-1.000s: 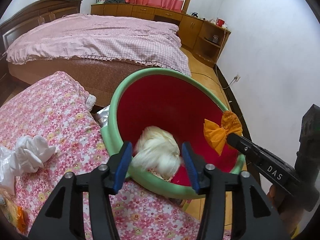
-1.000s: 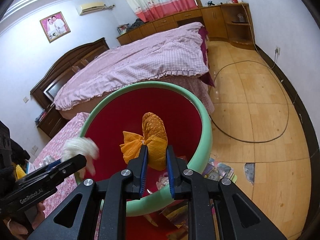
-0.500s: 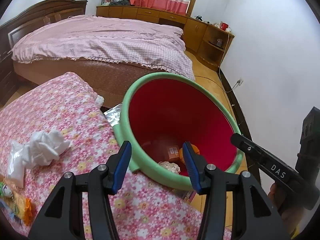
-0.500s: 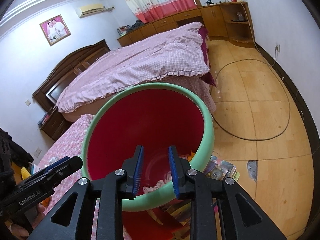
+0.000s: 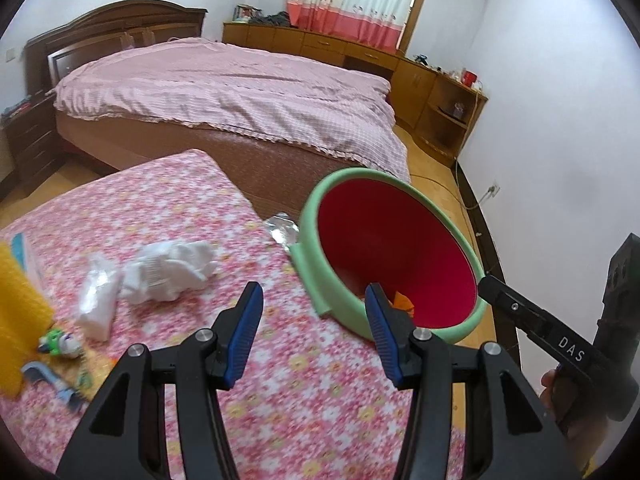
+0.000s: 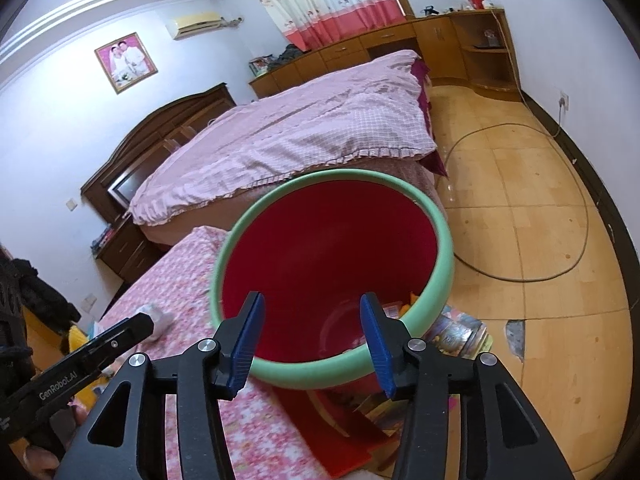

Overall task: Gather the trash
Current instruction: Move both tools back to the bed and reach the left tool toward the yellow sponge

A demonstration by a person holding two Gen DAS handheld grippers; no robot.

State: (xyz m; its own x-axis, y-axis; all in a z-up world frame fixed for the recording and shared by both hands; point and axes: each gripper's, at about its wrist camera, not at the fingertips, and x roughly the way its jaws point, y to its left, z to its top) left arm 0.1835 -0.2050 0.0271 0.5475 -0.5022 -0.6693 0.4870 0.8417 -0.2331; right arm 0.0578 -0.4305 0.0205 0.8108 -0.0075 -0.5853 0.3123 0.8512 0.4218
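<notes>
Left wrist view looked down close over the flowered table (image 5: 152,216), right wrist view close above the bin (image 6: 434,300), both faced the bed (image 5: 224,84), sharing bin, bed, curtain (image 6: 320,4).

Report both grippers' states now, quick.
Left gripper: open, holding nothing.
Right gripper: open, jaws have just been opening, nothing between them, above the bin.

Left gripper (image 5: 314,336): matte black triangulated frame with silver screw heads, carrying ribbed blue fingers (image 5: 244,328); side bar lettered "GenRobot.AI". Right gripper (image 6: 312,340): identical black frame, silver screws, ribbed blue fingers (image 6: 376,342); side bar lettered "DAS", black handle block behind.
</notes>
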